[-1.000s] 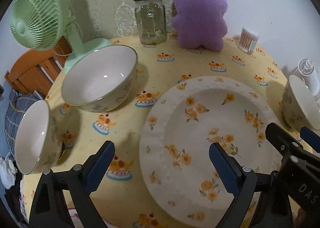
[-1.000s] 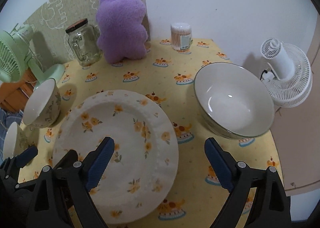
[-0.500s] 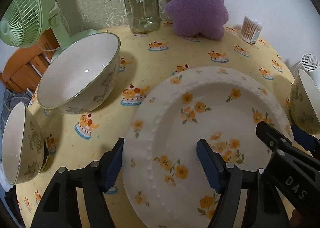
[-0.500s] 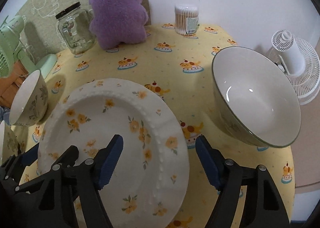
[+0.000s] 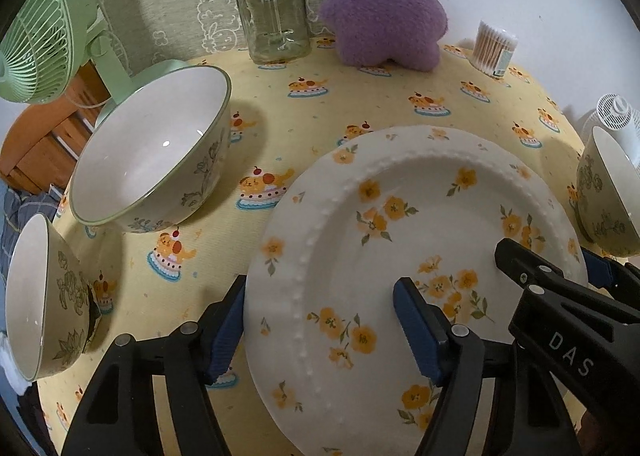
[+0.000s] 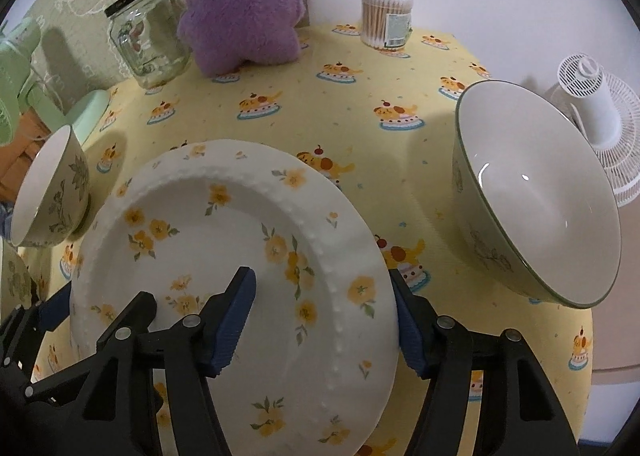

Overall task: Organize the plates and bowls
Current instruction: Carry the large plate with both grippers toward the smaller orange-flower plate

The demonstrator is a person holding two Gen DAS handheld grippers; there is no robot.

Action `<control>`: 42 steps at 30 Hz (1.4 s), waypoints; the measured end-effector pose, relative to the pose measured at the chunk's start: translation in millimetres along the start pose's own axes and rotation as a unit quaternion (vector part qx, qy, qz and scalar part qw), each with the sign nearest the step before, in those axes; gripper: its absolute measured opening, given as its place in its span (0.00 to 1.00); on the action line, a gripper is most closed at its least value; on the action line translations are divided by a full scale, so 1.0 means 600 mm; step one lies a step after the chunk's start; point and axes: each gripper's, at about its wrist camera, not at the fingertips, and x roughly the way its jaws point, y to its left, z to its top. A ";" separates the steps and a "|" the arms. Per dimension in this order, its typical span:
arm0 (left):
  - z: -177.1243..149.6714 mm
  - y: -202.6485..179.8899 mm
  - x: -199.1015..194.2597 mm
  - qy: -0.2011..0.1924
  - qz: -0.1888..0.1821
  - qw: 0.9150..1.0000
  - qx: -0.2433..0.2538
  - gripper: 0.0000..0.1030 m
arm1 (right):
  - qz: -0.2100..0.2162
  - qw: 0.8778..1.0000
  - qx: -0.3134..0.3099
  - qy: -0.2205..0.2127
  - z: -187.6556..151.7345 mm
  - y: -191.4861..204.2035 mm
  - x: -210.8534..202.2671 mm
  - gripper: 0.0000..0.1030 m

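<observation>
The yellow tablecloth [image 5: 360, 104] with its cake print fills both views, and at lower centre of each lies the floral plate [image 5: 420, 224], the widest piece and the one both tools address. Around it stand three bowls: a large bowl [image 5: 152, 152] at the left of the left wrist view, a small bowl [image 5: 44, 296] at its lower left edge, and another large bowl [image 6: 536, 216] at the right of the right wrist view. The left gripper [image 5: 320, 320] straddles the plate's left rim, one blue pad outside the edge and one over the well, jaws part-way in; whether the pads press cannot be told. The right gripper [image 6: 324, 312] straddles the opposite rim at lower centre of its view, its jaws closing with the rim between them and the outer pad at the edge. The plate being round, no long axis matters; it lies directly between the tools, each equally near, so a level two-sided lift looks likely.
</observation>
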 end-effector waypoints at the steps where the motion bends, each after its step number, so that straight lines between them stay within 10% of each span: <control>1: 0.000 -0.001 0.000 0.000 0.002 1.000 0.002 0.71 | -0.003 1.000 -0.001 0.002 0.001 0.001 0.000 0.66; 42: -0.102 0.048 -0.213 -0.025 -0.040 0.998 0.038 0.69 | -0.022 0.999 0.011 -0.023 -0.116 0.044 -0.248 0.66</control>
